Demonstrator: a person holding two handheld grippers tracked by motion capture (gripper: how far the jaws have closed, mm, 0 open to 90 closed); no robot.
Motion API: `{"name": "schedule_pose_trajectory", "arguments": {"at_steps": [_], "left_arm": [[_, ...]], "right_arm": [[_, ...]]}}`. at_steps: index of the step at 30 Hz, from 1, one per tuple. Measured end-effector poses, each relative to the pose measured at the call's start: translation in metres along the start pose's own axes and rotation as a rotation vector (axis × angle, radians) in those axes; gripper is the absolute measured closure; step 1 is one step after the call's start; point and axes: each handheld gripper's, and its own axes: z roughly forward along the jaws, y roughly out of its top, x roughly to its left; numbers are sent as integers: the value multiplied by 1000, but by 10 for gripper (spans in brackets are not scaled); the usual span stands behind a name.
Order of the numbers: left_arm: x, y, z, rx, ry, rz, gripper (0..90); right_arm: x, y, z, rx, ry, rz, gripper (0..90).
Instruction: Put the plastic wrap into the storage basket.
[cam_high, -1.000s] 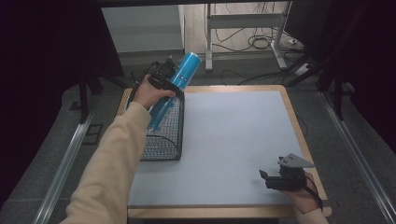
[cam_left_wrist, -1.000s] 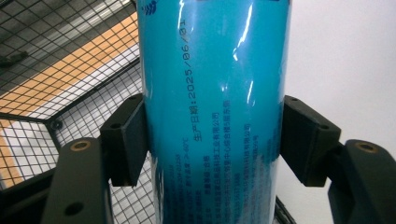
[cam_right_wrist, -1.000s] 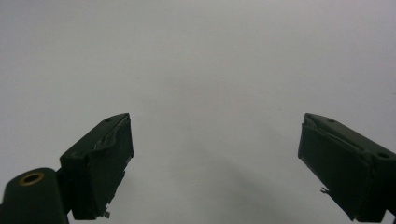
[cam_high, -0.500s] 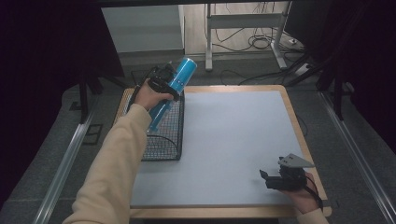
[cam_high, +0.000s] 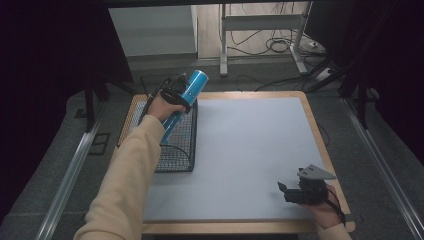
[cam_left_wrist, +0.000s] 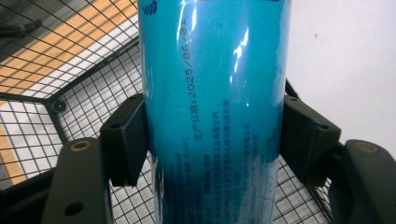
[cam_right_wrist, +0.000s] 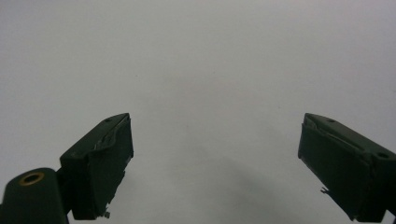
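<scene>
A tall blue cylindrical can with printed text hangs tilted over the black wire basket at the table's left. My left gripper is shut on the blue can; both pads press its sides in the left gripper view, and its lower end dips inside the wire basket. My right gripper rests near the table's front right corner. Its jaws stand wide apart over the bare white mat, so the right gripper is open with nothing between the fingers.
A white mat covers the wooden table, whose rim shows on the right. Desk legs and cables lie on the floor beyond the far edge. A person's sleeve reaches in from the lower left.
The left hand has lowered the blue can a little into the wire basket. The right gripper has stayed in place.
</scene>
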Motion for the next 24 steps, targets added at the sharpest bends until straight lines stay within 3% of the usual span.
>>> {"name": "schedule_pose_trajectory", "arguments": {"at_steps": [6, 11, 20, 22, 24], "left_arm": [[5, 2, 8, 7, 14, -13, 319], [7, 0, 19, 43, 47, -6, 319], [5, 0, 18, 19, 67, 3, 311], [5, 0, 16, -13, 57, -23, 297], [6, 0, 16, -7, 33, -51, 266]], "right_arm": [[-1, 0, 1, 2, 1, 3, 105], [0, 0, 0, 0, 0, 2, 104], [0, 0, 1, 3, 0, -4, 104], [1, 0, 0, 2, 0, -3, 105], [1, 0, 0, 1, 0, -4, 104]]}}
